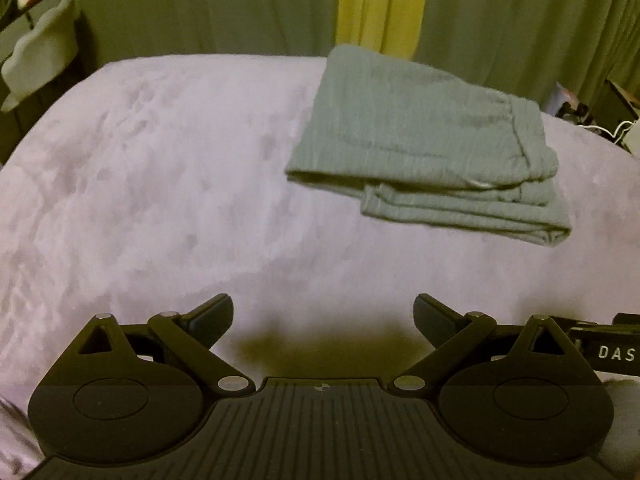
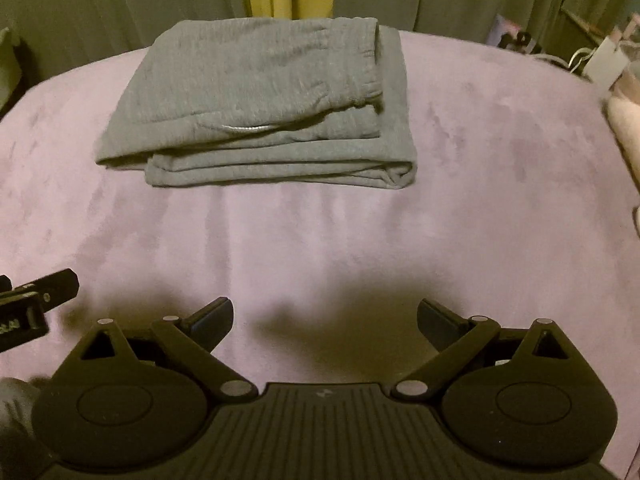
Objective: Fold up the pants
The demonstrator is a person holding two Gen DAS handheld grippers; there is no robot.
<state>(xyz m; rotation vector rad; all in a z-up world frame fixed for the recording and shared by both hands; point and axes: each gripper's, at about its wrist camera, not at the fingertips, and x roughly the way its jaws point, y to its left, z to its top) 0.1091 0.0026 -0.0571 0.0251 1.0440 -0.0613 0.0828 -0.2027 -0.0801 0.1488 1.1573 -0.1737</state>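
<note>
The grey pants (image 1: 424,140) lie folded into a compact stack on the lilac bed cover (image 1: 160,200). In the right wrist view the pants (image 2: 264,96) sit straight ahead near the far edge, waistband on top. My left gripper (image 1: 323,320) is open and empty, well short of the pants, which lie ahead to its right. My right gripper (image 2: 325,322) is open and empty, also short of the pants. The left gripper's finger shows at the left edge of the right wrist view (image 2: 52,286).
Green and yellow curtains (image 1: 372,4) hang behind the bed. A pale chair (image 1: 40,52) stands at the far left. Cluttered items and cables (image 2: 592,56) sit at the far right, with a pink cloth (image 2: 628,128) on the bed's right edge.
</note>
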